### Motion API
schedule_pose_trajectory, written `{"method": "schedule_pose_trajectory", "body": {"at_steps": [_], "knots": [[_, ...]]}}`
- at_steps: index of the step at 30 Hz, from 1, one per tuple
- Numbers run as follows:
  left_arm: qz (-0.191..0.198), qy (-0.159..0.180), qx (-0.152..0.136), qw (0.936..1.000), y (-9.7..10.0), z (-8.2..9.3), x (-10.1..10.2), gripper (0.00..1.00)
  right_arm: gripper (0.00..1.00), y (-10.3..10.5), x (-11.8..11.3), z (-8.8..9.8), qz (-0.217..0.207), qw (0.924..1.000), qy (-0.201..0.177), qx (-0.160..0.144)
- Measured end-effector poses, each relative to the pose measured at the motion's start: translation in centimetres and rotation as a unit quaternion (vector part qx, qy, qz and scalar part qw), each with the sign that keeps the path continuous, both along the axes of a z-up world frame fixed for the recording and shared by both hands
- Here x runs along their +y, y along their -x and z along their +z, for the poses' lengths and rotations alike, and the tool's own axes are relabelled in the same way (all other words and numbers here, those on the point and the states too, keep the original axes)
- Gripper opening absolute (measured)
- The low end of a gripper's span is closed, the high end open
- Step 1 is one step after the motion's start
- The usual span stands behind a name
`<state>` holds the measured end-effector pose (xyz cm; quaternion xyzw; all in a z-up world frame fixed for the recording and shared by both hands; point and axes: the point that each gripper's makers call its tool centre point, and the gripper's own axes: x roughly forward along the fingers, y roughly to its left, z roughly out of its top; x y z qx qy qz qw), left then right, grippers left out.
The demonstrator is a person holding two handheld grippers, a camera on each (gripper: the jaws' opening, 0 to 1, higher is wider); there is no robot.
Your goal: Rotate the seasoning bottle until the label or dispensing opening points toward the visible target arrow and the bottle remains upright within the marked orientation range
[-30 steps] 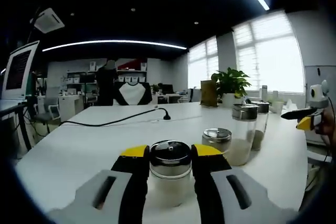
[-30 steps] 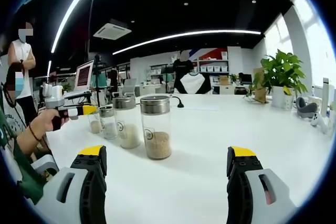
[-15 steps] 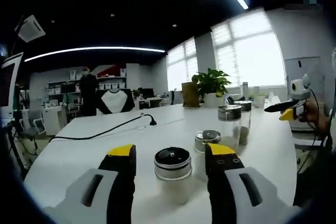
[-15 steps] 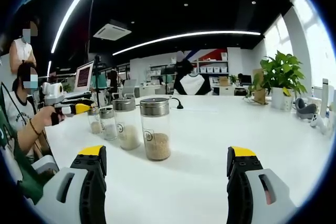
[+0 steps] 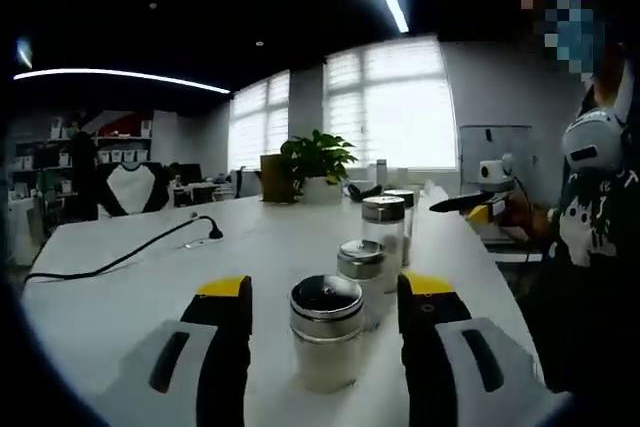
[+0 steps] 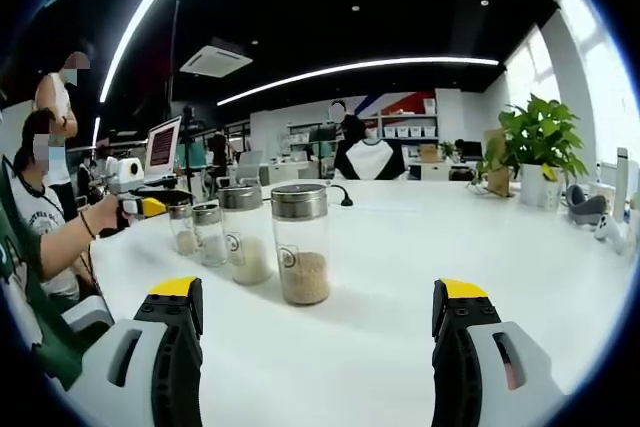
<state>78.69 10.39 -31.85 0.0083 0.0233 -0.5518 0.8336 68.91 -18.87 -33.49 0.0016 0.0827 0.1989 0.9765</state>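
Observation:
Four steel-lidded glass seasoning bottles stand upright in a row on the white table (image 5: 110, 292). The nearest bottle (image 5: 327, 347), holding white powder, stands between my left gripper (image 5: 325, 289) jaws, which are open with a gap on each side. Behind it are a short bottle (image 5: 361, 269) and a taller one (image 5: 384, 229). From the other end, the brown-grain bottle (image 6: 301, 247) comes first, then the white-filled bottle (image 6: 246, 235). My right gripper (image 6: 318, 292) is open and empty, well short of the row. The left gripper (image 6: 150, 206) sits at the row's far end.
A potted plant (image 5: 318, 159) and a black cable (image 5: 120, 253) lie on the table's far part. The right gripper (image 5: 468, 209), in a person's hand, hovers off the table's right edge. A seated person (image 6: 45, 217) is at the left. The table (image 6: 420, 267) is bare to the right of the bottles.
My left jaws, tight against the nearest bottle a second ago, have spread apart and let it go. The left view has swung right. The right view barely moved.

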Motion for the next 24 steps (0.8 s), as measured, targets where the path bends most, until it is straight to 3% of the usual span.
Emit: {"method": "schedule_pose_trajectory", "body": {"at_steps": [4,9,18,20,24], "knots": [[-0.05,0.014,0.005,0.9987,0.0,0.1,-0.8,0.6,0.98,0.0,-0.2,0.1,-0.002,1.0,0.0,-0.002],[-0.073,-0.021,0.02,0.9969,-0.4,-1.4,-1.1,0.57,0.98,-0.1,-0.2,0.0,-0.002,1.0,0.0,0.0],[-0.09,-0.001,0.02,0.9957,-0.1,-0.5,-1.3,0.48,0.98,-0.2,-0.4,-0.2,-0.004,1.0,0.0,0.004],[-0.096,0.017,0.025,0.9949,0.0,0.1,-1.3,0.44,0.98,-0.2,-0.4,-0.3,-0.004,1.0,0.001,0.005],[-0.099,-0.007,0.015,0.9949,0.3,-0.3,-1.6,0.42,0.98,-0.2,-0.4,-0.1,-0.004,1.0,0.002,0.003]]}}
